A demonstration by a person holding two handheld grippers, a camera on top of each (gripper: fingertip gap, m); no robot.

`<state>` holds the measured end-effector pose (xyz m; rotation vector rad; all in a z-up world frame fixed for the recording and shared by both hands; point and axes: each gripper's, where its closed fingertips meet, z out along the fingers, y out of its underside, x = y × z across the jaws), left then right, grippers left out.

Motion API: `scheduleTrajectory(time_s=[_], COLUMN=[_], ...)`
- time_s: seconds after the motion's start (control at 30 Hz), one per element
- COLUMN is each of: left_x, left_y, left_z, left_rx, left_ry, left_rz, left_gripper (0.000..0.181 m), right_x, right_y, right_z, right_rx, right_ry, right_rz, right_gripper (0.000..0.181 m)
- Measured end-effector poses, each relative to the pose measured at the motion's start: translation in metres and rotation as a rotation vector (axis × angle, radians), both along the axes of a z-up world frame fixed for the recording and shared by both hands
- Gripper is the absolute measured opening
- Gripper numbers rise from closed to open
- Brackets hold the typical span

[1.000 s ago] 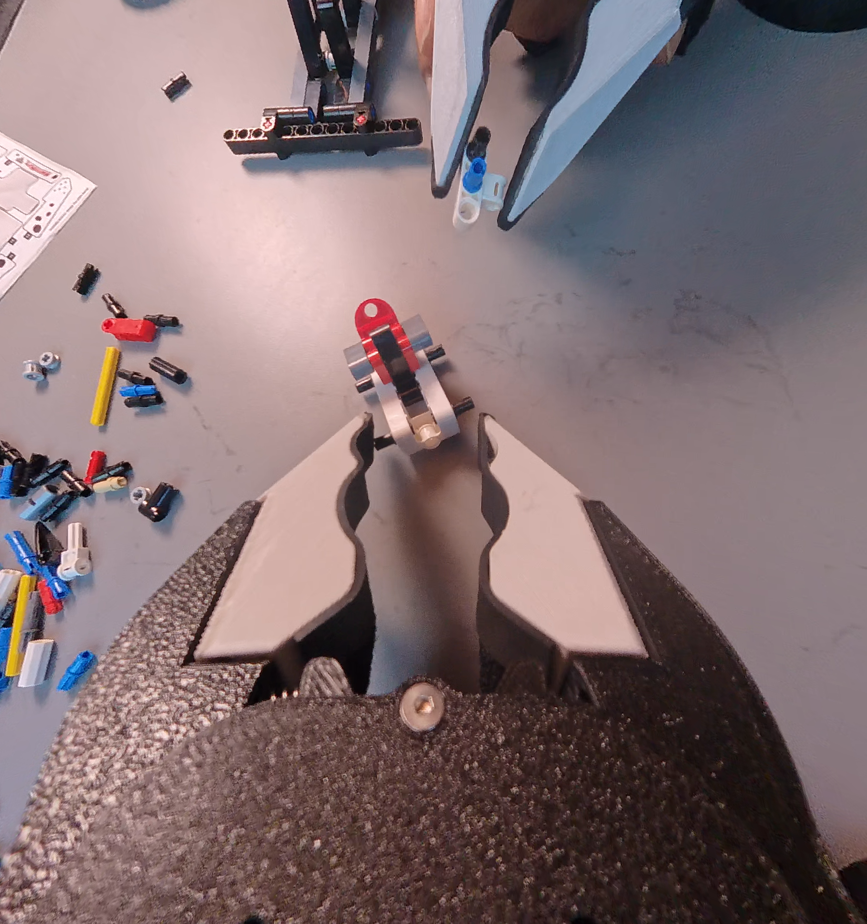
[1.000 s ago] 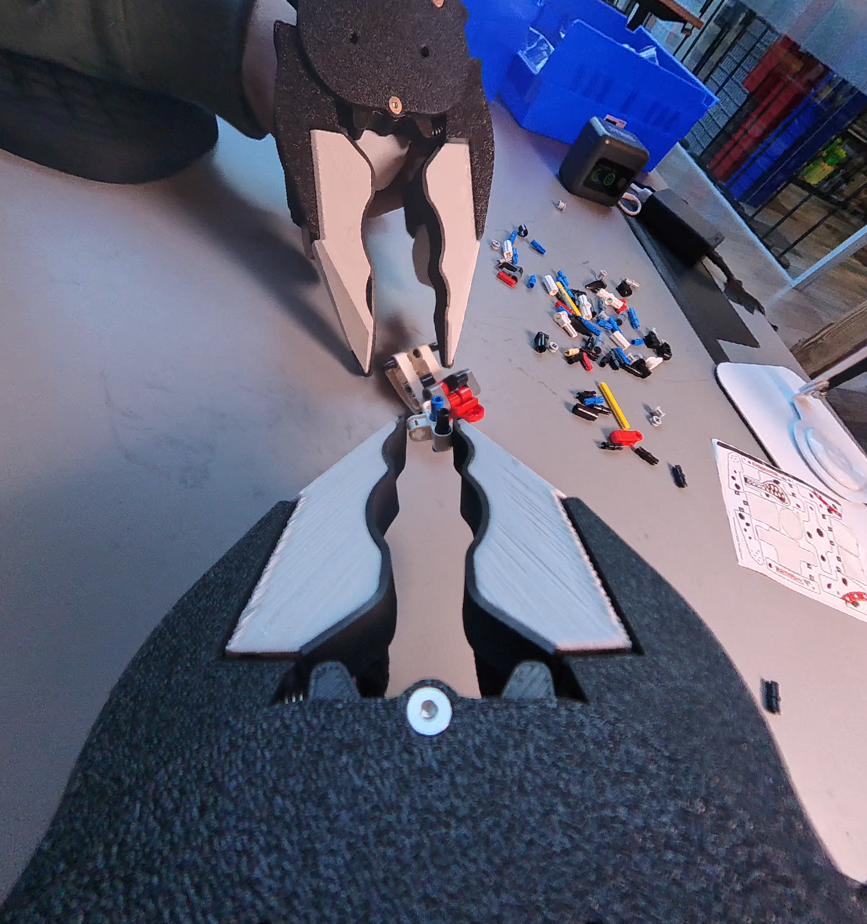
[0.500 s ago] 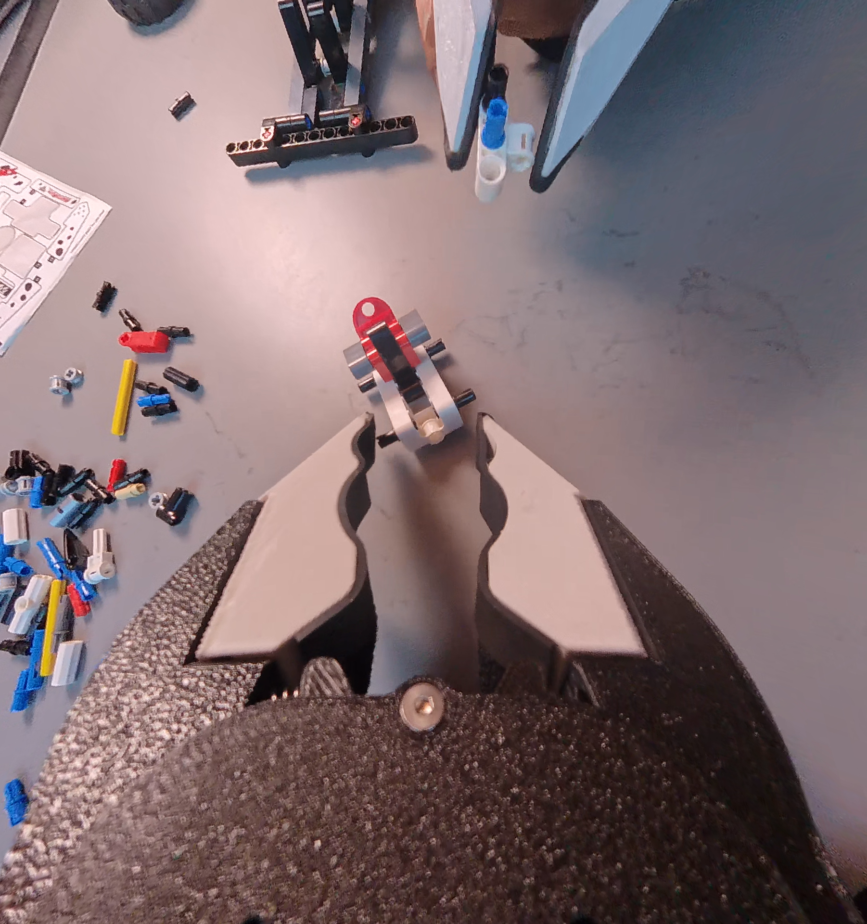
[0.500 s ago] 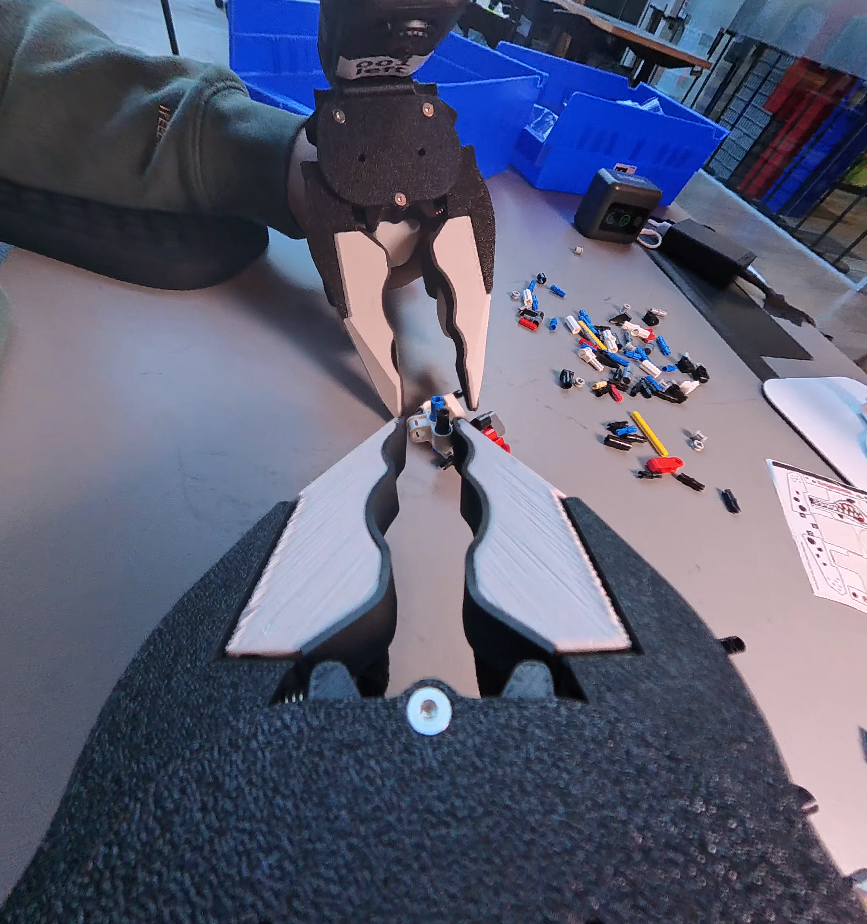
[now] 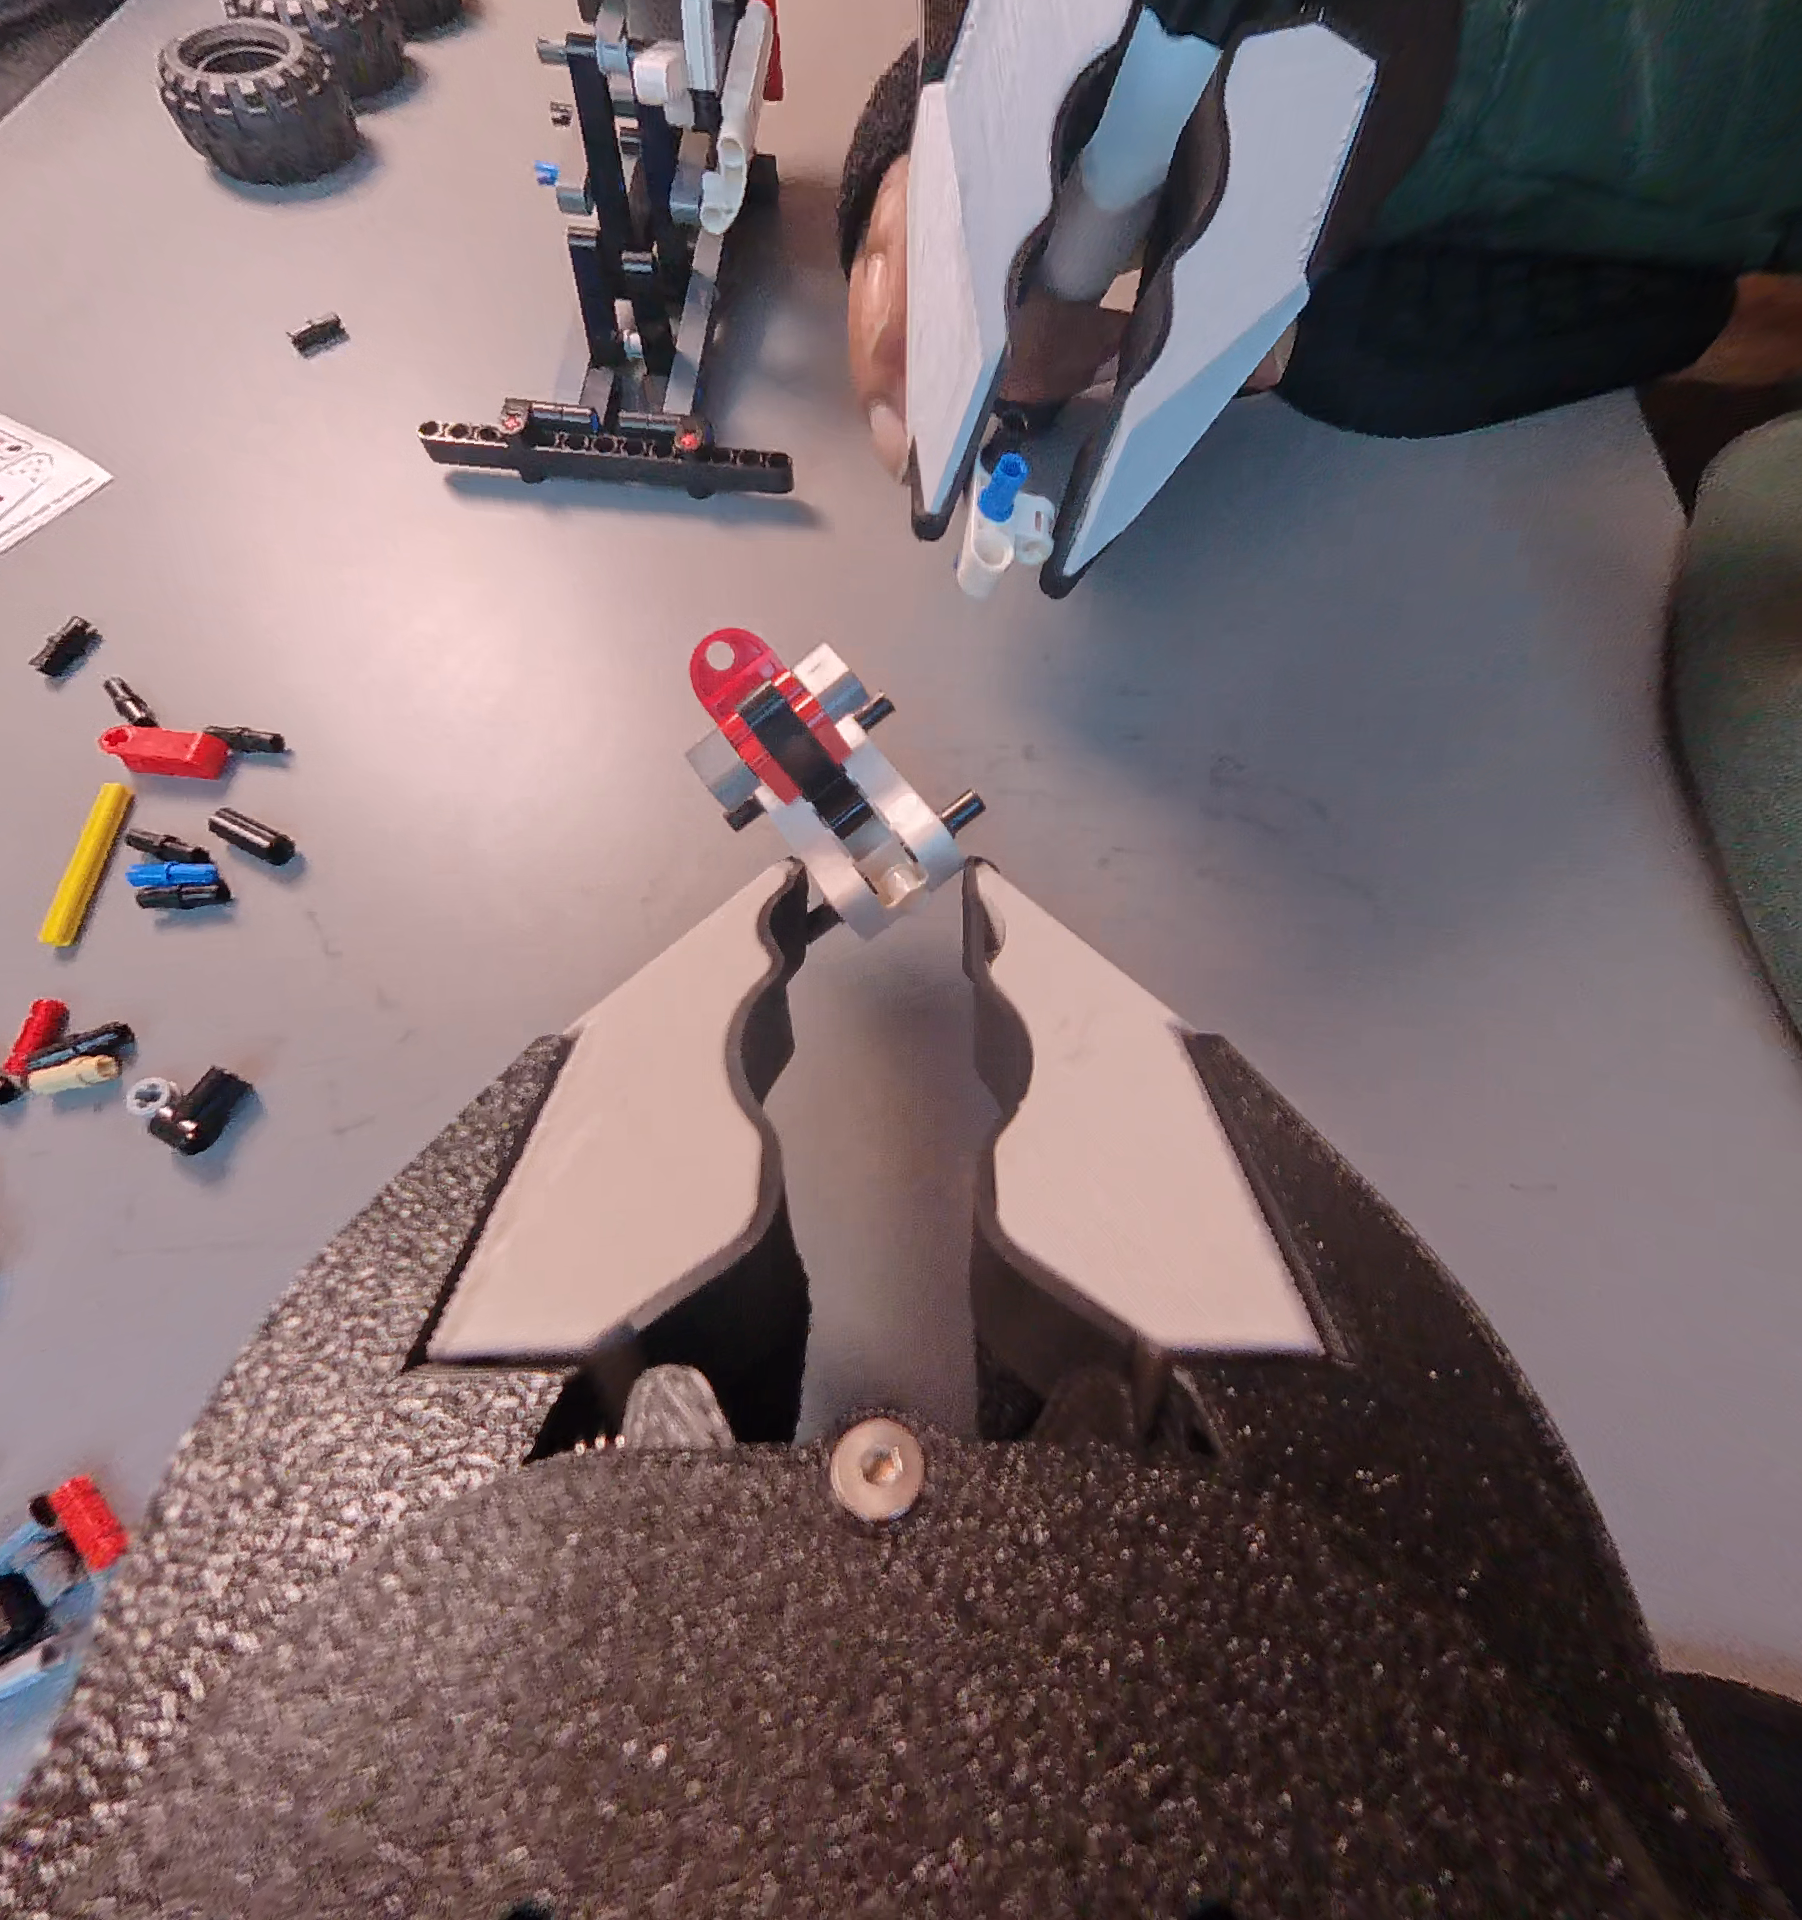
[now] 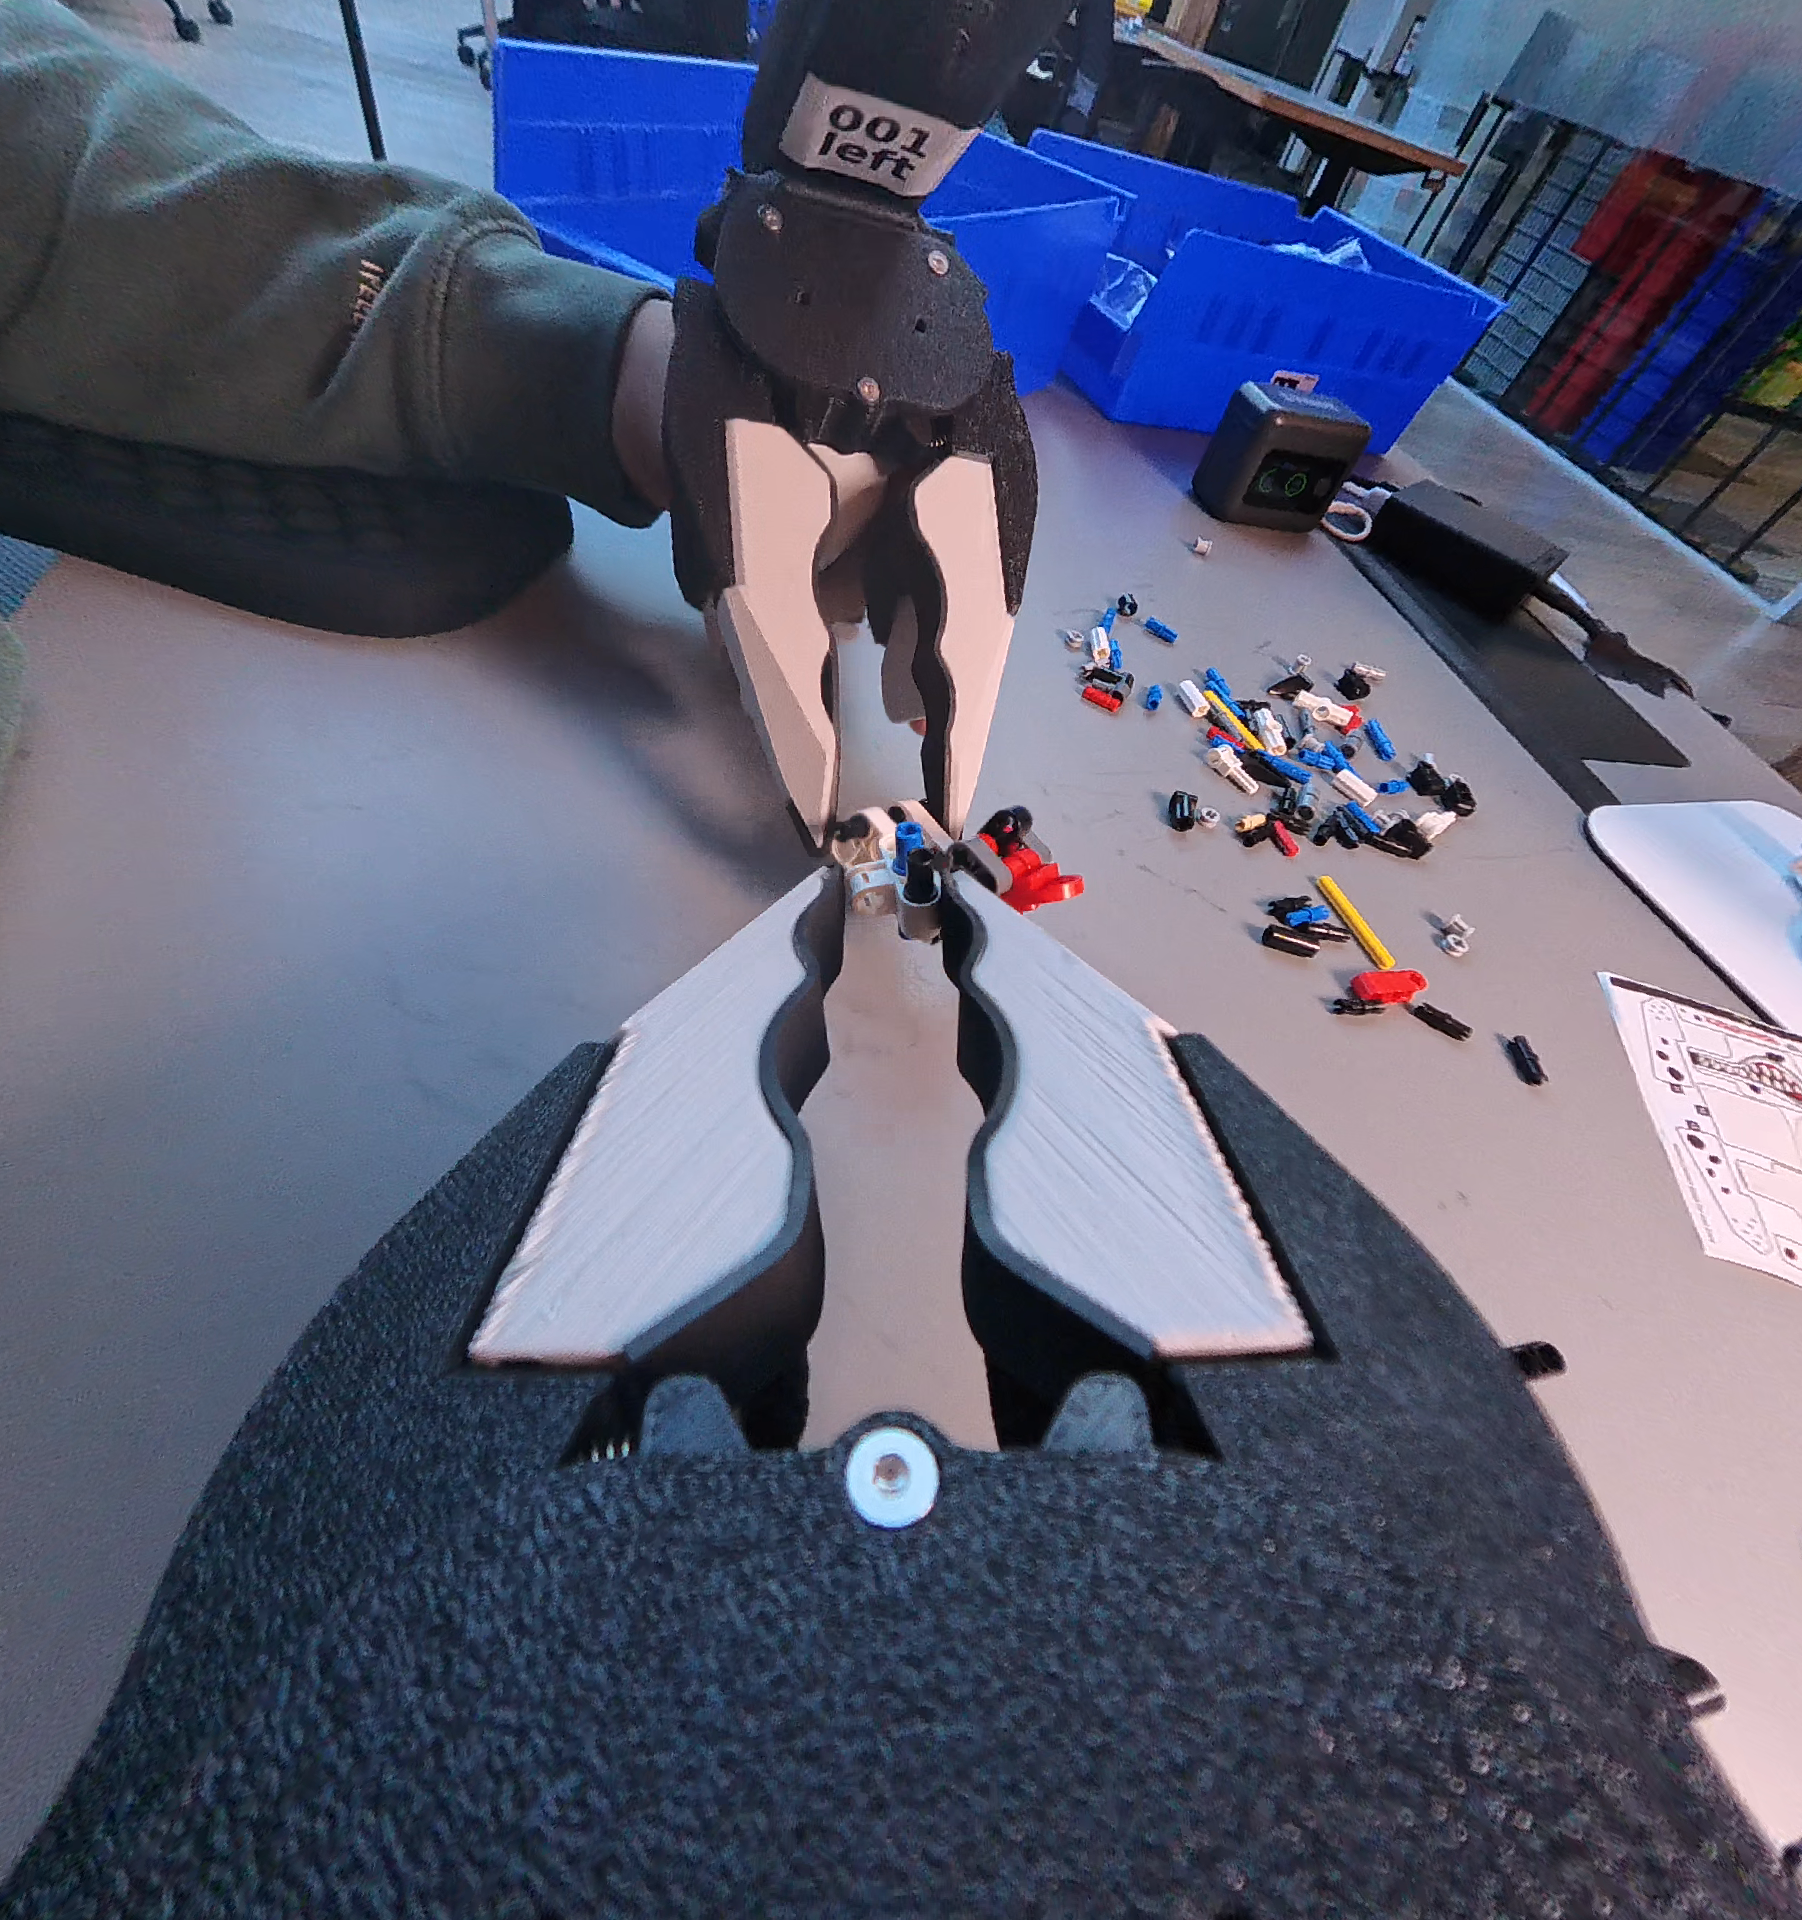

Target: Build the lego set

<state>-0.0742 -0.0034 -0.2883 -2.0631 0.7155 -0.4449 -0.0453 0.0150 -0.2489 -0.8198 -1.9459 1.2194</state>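
In the left wrist view, a red, grey and black lego sub-assembly (image 5: 824, 790) is being gripped at its lower grey end by the left tongs (image 5: 881, 883), just below the centre of the frame and above the grey surface (image 5: 1344, 935). Toward the upper right of that frame, a small white connector with a blue pin (image 5: 1003, 514) is being pinched between the tips of the right tongs (image 5: 996, 556). The two parts are being held near each other but apart.

The joining step is judged to be in hand. It would be done well if the blue pin were lined up squarely with a hole in the sub-assembly before any pushing, with both grips being kept firm so that neither part twists.

In the right wrist view, blue bins (image 6: 1261, 312) are being seen at the upper centre of the frame; something pale is showing in one, though what it is cannot be told. Loose lego pieces (image 6: 1292, 748) are lying scattered at the right.
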Motion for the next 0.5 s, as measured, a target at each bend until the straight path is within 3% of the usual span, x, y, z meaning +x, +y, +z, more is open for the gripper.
scheduleTrajectory(time_s=[0.37, 0.5], left_x=[0.0089, 0.0096], left_y=[-0.0035, -0.005], left_z=[0.0091, 0.0001], left_rx=[-0.005, -0.032], left_ry=[-0.071, -0.03], left_rz=[-0.032, -0.038], left_gripper=[0.029, 0.029], right_x=[0.0028, 0.0022], right_y=[-0.0057, -0.0059], right_z=[0.0029, -0.0004], right_rx=[-0.012, -0.002], right_ry=[0.018, 0.006], right_rz=[0.033, 0.032], right_gripper=[0.018, 0.018])
